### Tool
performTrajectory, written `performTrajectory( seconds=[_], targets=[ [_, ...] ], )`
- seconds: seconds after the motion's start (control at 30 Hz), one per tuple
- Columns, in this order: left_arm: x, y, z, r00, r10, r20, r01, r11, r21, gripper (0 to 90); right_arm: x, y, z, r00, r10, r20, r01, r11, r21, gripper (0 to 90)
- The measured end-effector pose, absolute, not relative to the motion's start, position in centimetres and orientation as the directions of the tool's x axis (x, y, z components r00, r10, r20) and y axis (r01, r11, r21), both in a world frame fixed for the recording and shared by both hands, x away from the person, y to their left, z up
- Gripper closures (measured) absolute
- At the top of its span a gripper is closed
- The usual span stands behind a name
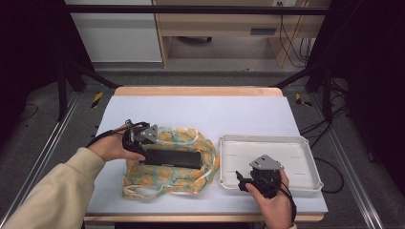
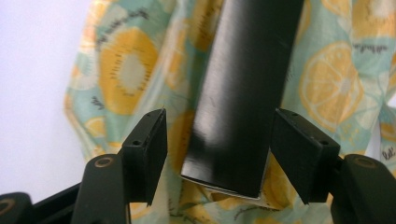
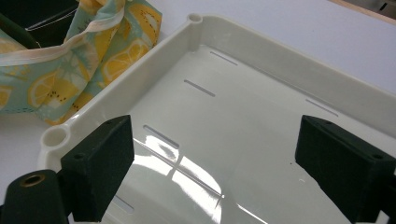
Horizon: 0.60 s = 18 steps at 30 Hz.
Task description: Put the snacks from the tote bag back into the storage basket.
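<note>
A long black glossy box (image 2: 243, 93) lies on a crumpled lemon-print cloth bag (image 1: 167, 167) near the front left of the white-topped table (image 1: 200, 112). The left gripper (image 2: 219, 154) straddles the box's near end — its jaws stand apart on either side, a gap showing at each pad. The right gripper (image 3: 212, 179) hangs spread over the front left corner of the cream plastic tray (image 3: 261, 51) — nothing between its jaws.

Counted on the counter (image 1: 200, 109): one long black box (image 1: 173, 158), one lemon-print cloth bag (image 1: 168, 176), one white tray (image 1: 267, 160). Also two hand-held grippers, one left (image 1: 143, 151), one right (image 1: 237, 177).
</note>
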<state>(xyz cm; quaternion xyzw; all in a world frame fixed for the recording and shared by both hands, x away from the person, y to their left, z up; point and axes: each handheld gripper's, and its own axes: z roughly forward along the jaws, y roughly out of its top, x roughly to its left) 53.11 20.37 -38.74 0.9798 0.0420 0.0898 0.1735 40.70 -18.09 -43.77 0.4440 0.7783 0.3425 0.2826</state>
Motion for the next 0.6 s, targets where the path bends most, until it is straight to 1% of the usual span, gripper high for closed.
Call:
performTrajectory(
  seconds=[0.07,0.17,0.6],
  targets=[
    [53.0,20.1,-39.1,0.982,0.090,0.168,0.033,-0.947,0.318,36.5,40.7,-18.1,-43.8,-0.447,0.885,-0.135,0.496,0.370,0.786,12.1],
    [53.0,19.8,-39.7,0.983,0.080,0.166,0.026,-0.952,0.306,35.5,40.7,-18.1,-43.8,-0.450,0.882,-0.138,0.495,0.375,0.783,12.1],
    [53.6,19.1,-42.2,0.993,0.051,0.111,0.023,-0.970,0.242,30.8,40.8,-18.1,-44.0,-0.454,0.881,-0.135,0.502,0.378,0.778,12.3]
  ],
)
